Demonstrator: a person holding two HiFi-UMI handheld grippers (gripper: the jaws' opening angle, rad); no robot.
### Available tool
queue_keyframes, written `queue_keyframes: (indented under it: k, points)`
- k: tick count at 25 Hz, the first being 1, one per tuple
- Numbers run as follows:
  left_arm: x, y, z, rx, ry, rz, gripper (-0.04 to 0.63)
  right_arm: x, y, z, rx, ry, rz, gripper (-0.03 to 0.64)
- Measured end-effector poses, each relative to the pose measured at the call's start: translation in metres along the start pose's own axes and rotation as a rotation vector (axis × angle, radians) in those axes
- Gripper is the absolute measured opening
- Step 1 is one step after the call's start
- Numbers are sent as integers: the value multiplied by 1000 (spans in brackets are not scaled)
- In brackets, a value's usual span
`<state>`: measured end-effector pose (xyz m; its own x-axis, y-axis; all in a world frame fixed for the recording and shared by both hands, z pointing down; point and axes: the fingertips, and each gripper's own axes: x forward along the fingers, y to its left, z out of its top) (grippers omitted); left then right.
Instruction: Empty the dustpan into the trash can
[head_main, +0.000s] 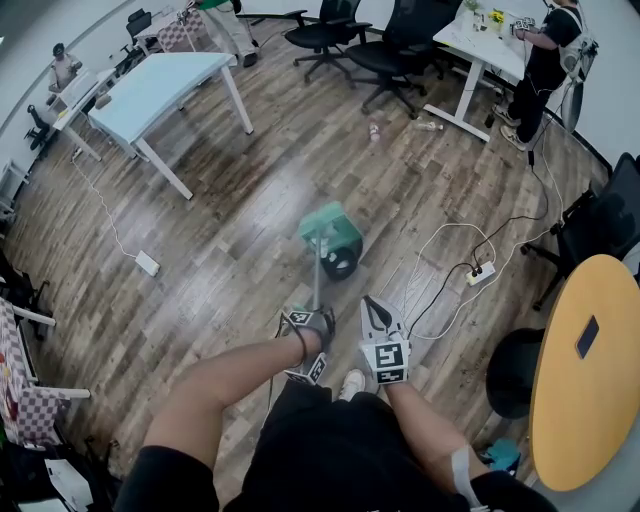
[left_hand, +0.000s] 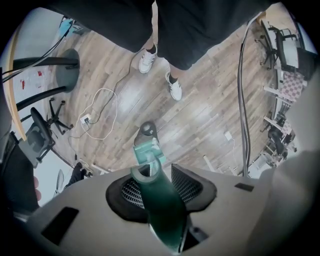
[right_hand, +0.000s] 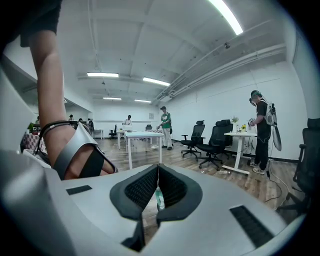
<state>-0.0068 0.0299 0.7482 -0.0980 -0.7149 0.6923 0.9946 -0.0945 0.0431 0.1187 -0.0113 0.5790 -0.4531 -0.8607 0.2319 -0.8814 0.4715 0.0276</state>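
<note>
**A:** Where is it?

**B:** The green plastic dustpan (head_main: 328, 226) hangs at the middle of the head view. It is tipped over the small round black trash can (head_main: 342, 262), which sits just below it in the frame on the brown wooden plank floor (head_main: 230, 200). I cannot tell whether its lip touches the can's rim.

**A:** And your hold?

**B:** A thin pale pole (head_main: 318, 285) runs from the pan down the frame to a dark green plastic grip (left_hand: 162, 205). My left gripper (head_main: 312, 320) has that grip. The fingers stand part-way apart with a pad against each side of it, at the lower centre of the left gripper view.

**A:** How will it handle?

**B:** I judge it light, stiff and hollow. But the pan sits at the far end of a long pole, so it will want to swing and roll between my pads. The grip is smooth and rounded, so it may well slip. The thick grip is the right place to hold it, taken squarely. A second hold lower on the pole would steady the tipping.

**A:** Is the other hand free?

**B:** Yes. My right gripper (head_main: 378, 315) is just right of the left one in the head view. Its fingertips are pressed together with nothing clamped, and it points out across the room.
</note>
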Motion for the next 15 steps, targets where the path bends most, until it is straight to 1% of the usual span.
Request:
queue_keyframes:
  k: [3, 6, 7, 10, 13, 15]
  points:
    - [-6, 0, -7, 32, 24, -25, 144, 0, -1, -1, 2, 0, 1, 23]
    - [-8, 7, -7, 103, 21, -28, 147, -1, -7, -8, 8, 11, -6, 23]
    - [-6, 9, -6, 102, 18, -29, 147, -1, -9, -10, 11, 16, -10, 23]
    - [1, 12, -1, 49, 8, -36, 144, -2, -11, -8, 13, 13, -11, 23]
    - [-4, 7, -11, 32, 20, -45, 147, 0, -12, -2, 14, -1, -13, 23]
    - [0, 7, -7, 24, 17, -33, 147, 1, -12, 0, 17, -5, -15, 23]
